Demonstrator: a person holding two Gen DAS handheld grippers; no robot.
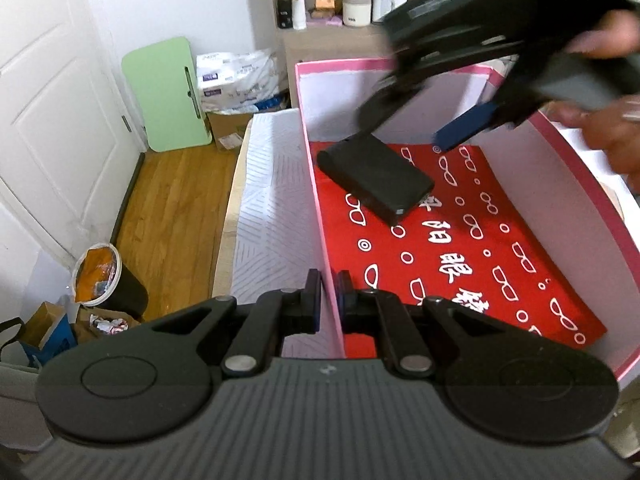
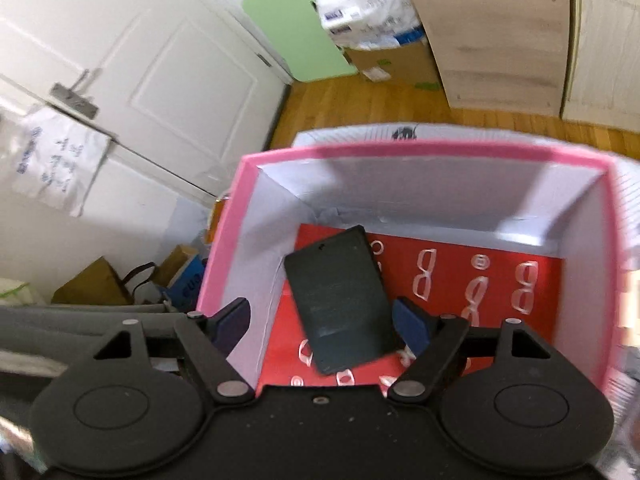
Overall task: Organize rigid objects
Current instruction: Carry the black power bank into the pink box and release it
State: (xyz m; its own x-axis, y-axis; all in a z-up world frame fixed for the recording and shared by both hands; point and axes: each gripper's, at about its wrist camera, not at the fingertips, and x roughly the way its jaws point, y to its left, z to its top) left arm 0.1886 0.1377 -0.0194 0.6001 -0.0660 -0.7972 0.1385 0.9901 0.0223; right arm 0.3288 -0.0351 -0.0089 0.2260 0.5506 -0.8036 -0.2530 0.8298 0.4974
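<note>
Left fingers [image 1: 328,300] pinch the pink box [image 1: 320,184] wall, right fingers [image 2: 326,320] open over black case [image 2: 344,300], red paper [image 1: 480,248] with white glasses and Chinese writing

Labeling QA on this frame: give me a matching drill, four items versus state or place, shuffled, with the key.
Column 1
1. left hand-held gripper
2. right hand-held gripper
3. black flat case
4. green board

Column 2
A. lying on the red printed sheet inside the pink box
B. open, above the box, holding nothing
C. leaning against the wall on the floor
D. shut on the box wall

Pairs: 1-D, 2-B, 3-A, 4-C
</note>
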